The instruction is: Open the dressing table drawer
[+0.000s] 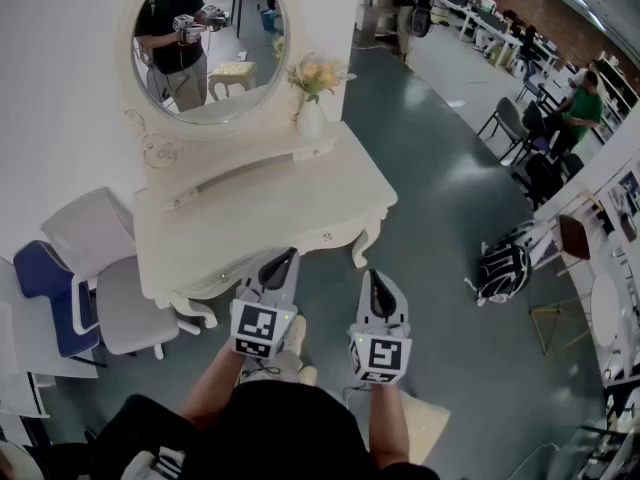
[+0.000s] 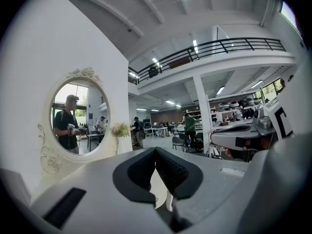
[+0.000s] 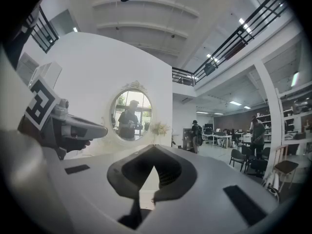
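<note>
Two hand-held grippers side by side, jaws closed.
The left gripper (image 1: 288, 257) and the right gripper (image 1: 374, 279) point forward roughly level, with the bare left forearm (image 1: 212, 386) and right forearm (image 1: 386, 423) behind them. Each gripper's tips meet, empty.

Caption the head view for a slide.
Left gripper and right gripper, both shut and empty, poised before the cream dressing table.

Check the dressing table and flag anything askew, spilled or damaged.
Nothing stands out. The vase of flowers stands upright beside the mirror, whose glass looks whole, and nothing is spilled on the table.
</note>
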`<action>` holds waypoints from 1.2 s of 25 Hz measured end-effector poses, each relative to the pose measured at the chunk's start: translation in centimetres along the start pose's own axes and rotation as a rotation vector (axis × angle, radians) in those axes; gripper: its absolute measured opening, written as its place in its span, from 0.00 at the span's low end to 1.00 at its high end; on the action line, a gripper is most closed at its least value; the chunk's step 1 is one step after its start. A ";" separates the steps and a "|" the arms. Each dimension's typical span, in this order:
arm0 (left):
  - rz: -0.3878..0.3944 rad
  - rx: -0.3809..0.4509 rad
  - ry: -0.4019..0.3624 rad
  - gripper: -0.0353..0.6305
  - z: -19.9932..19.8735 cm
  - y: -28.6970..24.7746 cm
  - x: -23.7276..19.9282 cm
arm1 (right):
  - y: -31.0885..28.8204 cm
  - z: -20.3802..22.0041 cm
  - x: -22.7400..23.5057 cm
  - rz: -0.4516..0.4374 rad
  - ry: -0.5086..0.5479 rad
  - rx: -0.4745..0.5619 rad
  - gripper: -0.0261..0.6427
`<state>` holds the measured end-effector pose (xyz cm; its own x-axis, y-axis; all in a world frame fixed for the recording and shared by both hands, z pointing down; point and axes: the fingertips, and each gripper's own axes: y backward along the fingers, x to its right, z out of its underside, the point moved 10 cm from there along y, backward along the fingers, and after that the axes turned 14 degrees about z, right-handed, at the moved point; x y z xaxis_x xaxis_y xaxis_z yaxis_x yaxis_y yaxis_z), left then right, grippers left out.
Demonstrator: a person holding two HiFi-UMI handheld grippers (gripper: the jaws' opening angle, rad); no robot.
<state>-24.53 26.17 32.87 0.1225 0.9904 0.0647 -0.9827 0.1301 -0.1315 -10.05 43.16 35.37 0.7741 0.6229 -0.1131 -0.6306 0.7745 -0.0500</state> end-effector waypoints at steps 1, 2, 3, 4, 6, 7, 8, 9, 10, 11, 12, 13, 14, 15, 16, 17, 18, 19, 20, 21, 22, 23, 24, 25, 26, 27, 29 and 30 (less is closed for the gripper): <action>0.001 -0.001 0.001 0.06 0.0 -0.3 -0.2 | -0.4 0.0 0.0 0.000 -0.005 0.003 0.04; 0.002 -0.002 0.001 0.06 0.0 -0.6 -0.4 | -0.7 0.1 0.1 0.000 -0.009 0.006 0.04; 0.003 -0.003 0.002 0.06 -0.1 -0.9 -0.7 | -1.1 0.2 0.1 0.001 -0.013 0.010 0.04; 0.005 -0.005 0.002 0.06 0.0 -1.2 -0.9 | -1.6 0.4 0.2 0.003 -0.016 0.013 0.04; 0.007 -0.010 0.004 0.06 0.1 -1.8 -1.6 | -2.5 0.7 0.2 0.010 -0.023 0.013 0.04; 0.009 -0.012 0.006 0.06 0.2 -2.1 -1.9 | -3.0 0.7 0.2 0.012 -0.031 0.021 0.04; 0.010 -0.013 0.009 0.06 0.3 -2.5 -2.2 | -3.6 0.6 0.2 0.011 -0.039 0.029 0.04; 0.011 -0.015 0.012 0.06 0.3 -3.0 -2.6 | -4.2 0.6 0.2 0.011 -0.042 0.031 0.04; 0.012 -0.015 0.015 0.06 0.4 -3.5 -3.1 | -4.8 0.6 0.3 0.013 -0.043 0.029 0.04; 0.013 -0.015 0.018 0.06 0.4 -4.0 -3.6 | -5.6 0.6 0.3 0.015 -0.042 0.027 0.04; 0.014 -0.014 0.021 0.06 0.4 -4.6 -4.1 | -6.3 0.5 0.3 0.015 -0.040 0.031 0.04; 0.015 -0.013 0.023 0.06 0.4 -5.2 -4.6 | -7.1 0.4 0.4 0.014 -0.038 0.036 0.04; 0.017 -0.013 0.025 0.06 0.3 -5.8 -5.1 | -7.9 0.3 0.4 0.012 -0.035 0.036 0.04; 0.018 -0.012 0.026 0.06 0.2 -6.4 -5.6 | -8.7 0.3 0.4 0.010 -0.032 0.032 0.04; 0.020 -0.013 0.025 0.06 0.2 -7.0 -6.2 | -9.5 0.2 0.4 0.010 -0.030 0.029 0.04; 0.021 -0.013 0.025 0.06 0.1 -7.6 -6.8 | -10.3 0.1 0.3 0.010 -0.028 0.029 0.04; 0.024 -0.013 0.024 0.06 0.0 -8.2 -7.4 | -11.2 0.0 0.2 0.012 -0.027 0.023 0.04; 0.027 -0.011 0.025 0.06 -0.1 -8.8 -8.1 | -12.0 0.0 0.2 0.015 -0.024 0.011 0.04; 0.030 -0.008 0.026 0.06 -0.1 -9.5 -8.9 | -12.9 0.0 0.1 0.019 -0.022 -0.002 0.04; 0.034 -0.005 0.027 0.06 -0.2 -10.1 -9.6 | -13.8 0.0 0.0 0.023 -0.020 -0.011 0.04; 0.038 -0.003 0.027 0.06 -0.3 -10.6 -10.3 | -14.6 -0.1 -0.2 0.027 -0.019 -0.013 0.04; 0.041 -0.002 0.028 0.06 -0.3 -11.1 -11.0 | -15.4 -0.3 -0.4 0.028 -0.018 -0.007 0.04; 0.045 -0.001 0.029 0.06 -0.3 -11.6 -11.7 | -16.2 -0.6 -0.7 0.027 -0.018 0.005 0.04; 0.048 0.000 0.031 0.06 -0.4 -12.0 -12.4 | -17.0 -0.8 -0.9 0.027 -0.017 0.018 0.04; 0.051 0.002 0.032 0.06 -0.4 -12.5 -13.2 | -17.7 -1.0 -1.2 0.029 -0.016 0.026 0.04; 0.056 0.005 0.032 0.06 -0.3 -13.0 -13.9 | -18.5 -1.2 -1.4 0.033 -0.014 0.026 0.04; 0.066 0.010 0.032 0.06 -0.3 -13.9 -15.2 | -19.9 -1.3 -1.7 0.046 -0.013 0.023 0.04; 0.071 0.012 0.030 0.06 -0.3 -14.2 -15.8 | -20.5 -1.3 -1.9 0.052 -0.013 0.026 0.04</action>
<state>-12.45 8.64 33.46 0.0566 0.9981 0.0255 -0.9906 0.0593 -0.1229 1.35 25.95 35.30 0.7408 0.6640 -0.1022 -0.6688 0.7432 -0.0188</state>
